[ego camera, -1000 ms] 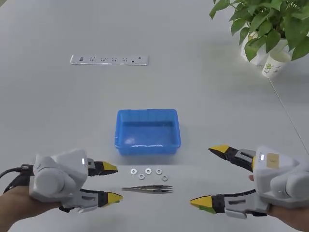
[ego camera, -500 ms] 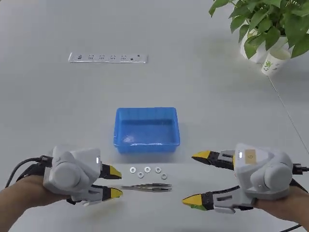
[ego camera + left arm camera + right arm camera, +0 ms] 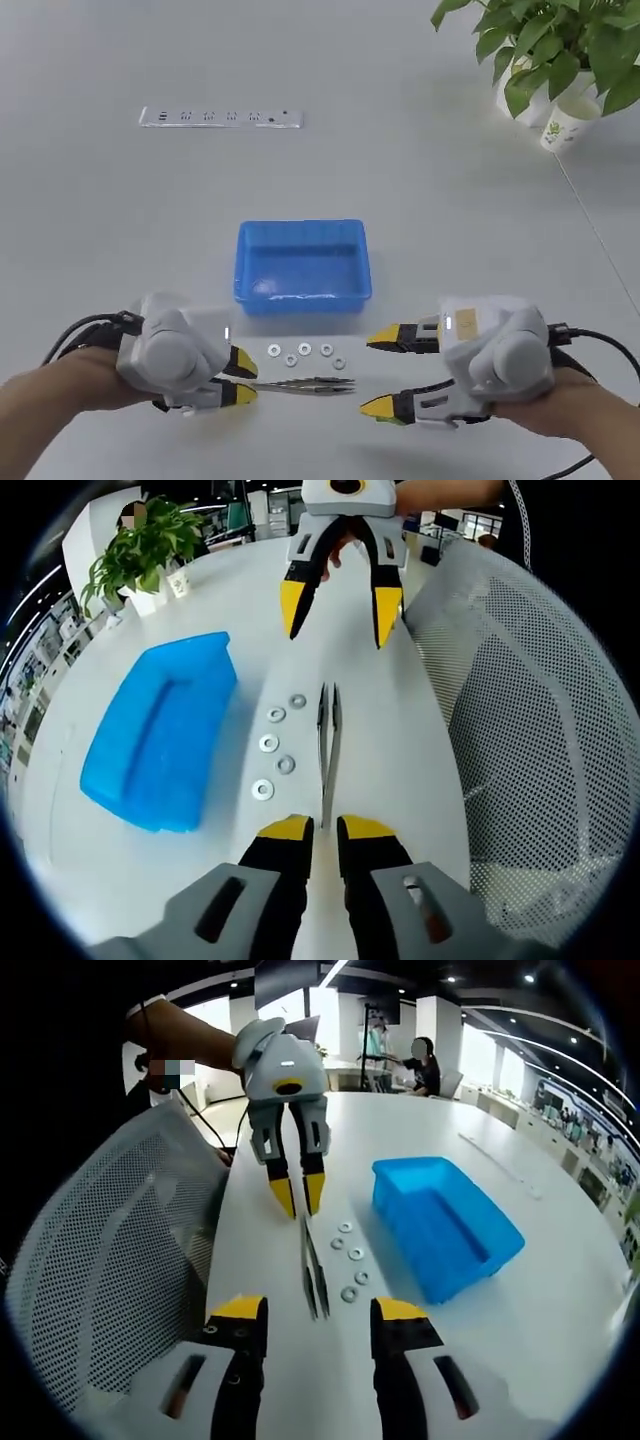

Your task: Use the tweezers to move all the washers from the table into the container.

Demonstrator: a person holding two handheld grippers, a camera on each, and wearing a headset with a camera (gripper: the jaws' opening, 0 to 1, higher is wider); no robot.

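The left gripper (image 3: 325, 828) has its jaws only narrowly apart and holds nothing, its tips just short of one end of the tweezers (image 3: 305, 385). The right gripper (image 3: 372, 374) faces it from the tweezers' other end, jaws spread wide and empty. The tweezers lie flat on the white table (image 3: 450, 200), untouched. Five washers (image 3: 304, 349) sit in a loose row just beyond the tweezers, and the blue container (image 3: 303, 295) stands past them. Far beyond the tweezers lies a power strip (image 3: 221, 117).
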